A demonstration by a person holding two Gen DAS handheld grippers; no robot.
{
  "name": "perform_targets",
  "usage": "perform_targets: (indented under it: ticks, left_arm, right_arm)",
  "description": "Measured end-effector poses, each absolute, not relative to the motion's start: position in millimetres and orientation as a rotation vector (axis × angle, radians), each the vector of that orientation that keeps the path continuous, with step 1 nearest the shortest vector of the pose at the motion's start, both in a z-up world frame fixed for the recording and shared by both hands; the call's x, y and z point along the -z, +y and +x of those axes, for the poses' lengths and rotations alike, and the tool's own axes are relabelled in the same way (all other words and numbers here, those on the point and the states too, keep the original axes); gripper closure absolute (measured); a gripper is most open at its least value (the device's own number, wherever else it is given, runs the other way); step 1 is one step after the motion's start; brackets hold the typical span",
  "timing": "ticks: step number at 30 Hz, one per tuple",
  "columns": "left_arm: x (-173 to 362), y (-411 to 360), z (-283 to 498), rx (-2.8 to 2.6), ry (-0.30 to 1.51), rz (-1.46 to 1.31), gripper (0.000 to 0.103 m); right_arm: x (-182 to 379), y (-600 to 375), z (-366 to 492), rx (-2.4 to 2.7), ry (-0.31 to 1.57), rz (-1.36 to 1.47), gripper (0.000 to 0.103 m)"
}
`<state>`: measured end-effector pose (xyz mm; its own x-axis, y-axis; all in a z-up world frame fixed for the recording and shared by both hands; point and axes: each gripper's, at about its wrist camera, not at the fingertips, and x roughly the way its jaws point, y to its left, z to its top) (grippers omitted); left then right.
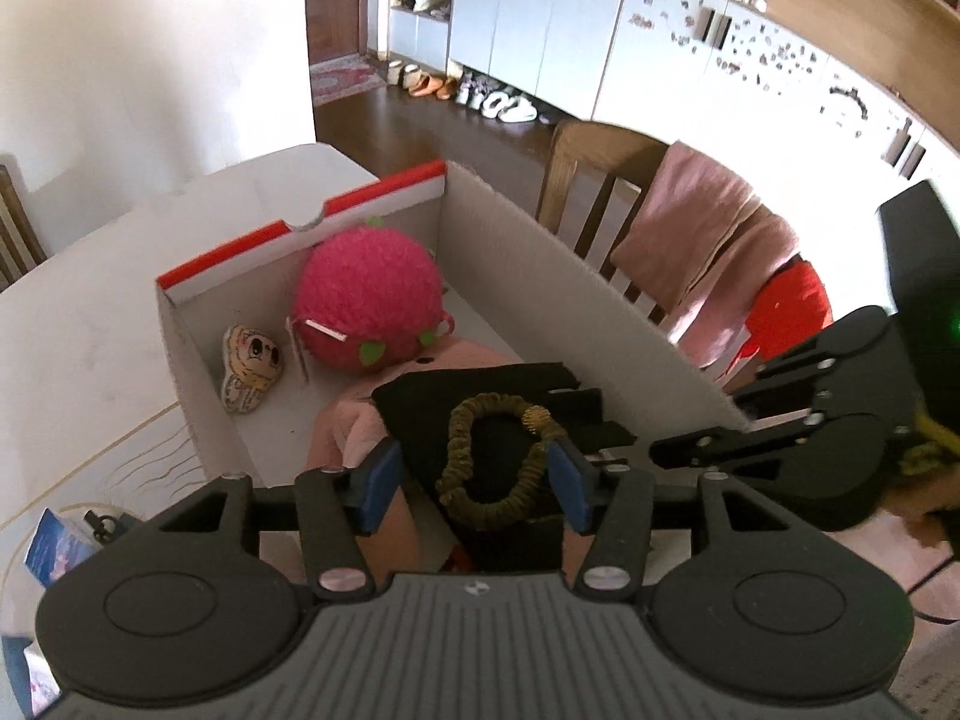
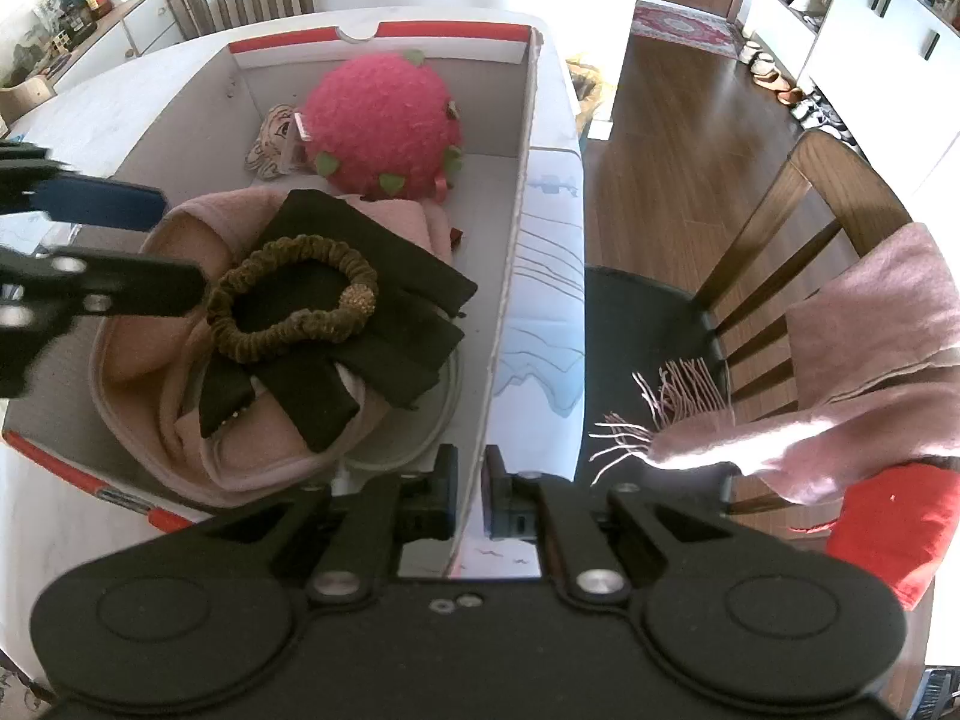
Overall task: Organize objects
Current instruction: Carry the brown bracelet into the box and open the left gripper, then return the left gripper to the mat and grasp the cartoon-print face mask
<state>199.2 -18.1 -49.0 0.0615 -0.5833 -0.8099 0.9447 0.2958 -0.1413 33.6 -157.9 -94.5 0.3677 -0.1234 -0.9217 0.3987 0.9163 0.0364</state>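
An open white cardboard box (image 1: 540, 276) with a red rim stands on the table. Inside lie a pink knitted ball (image 1: 366, 306), a small cartoon plush (image 1: 252, 375) and a folded pink cloth (image 2: 138, 348) with a black bow (image 2: 390, 312) on top. An olive scrunchie (image 1: 498, 462) with a gold bead rests on the bow. My left gripper (image 1: 474, 483) hangs open over the scrunchie, blue pads (image 1: 378, 486) on either side, not pressing it. My right gripper (image 2: 471, 498) is shut on the box's near right wall (image 2: 510, 276). The left gripper (image 2: 180, 246) reaches in from the left in the right wrist view.
A wooden chair (image 2: 798, 228) with a pink fringed scarf (image 2: 840, 372) draped over it stands right beside the box, above something red (image 2: 894, 522). The white table (image 1: 90, 324) extends left of the box. Dark wooden floor (image 2: 672, 138) and white cabinets (image 1: 528, 18) lie beyond.
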Motion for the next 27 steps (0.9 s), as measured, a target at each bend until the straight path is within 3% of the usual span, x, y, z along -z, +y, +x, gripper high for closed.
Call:
perform_targets:
  ticks: [4, 10, 17, 27]
  left_arm:
    - [36, -2, 199, 1.222, 0.896, 0.455, 0.041]
    - [23, 30, 207, 1.187, 0.887, 0.387, 0.039]
    - [16, 75, 220, 1.093, 0.867, 0.333, 0.029]
    - [27, 119, 244, 0.969, 0.909, 0.301, 0.027]
  right_arm:
    - [94, -158, 35, 0.341, 1.148, 0.270, 0.096]
    - [93, -159, 36, 0.340, 1.153, 0.275, 0.096]
    - [95, -159, 38, 0.332, 1.164, 0.272, 0.094]
    - [92, -157, 42, 0.330, 1.167, 0.270, 0.087]
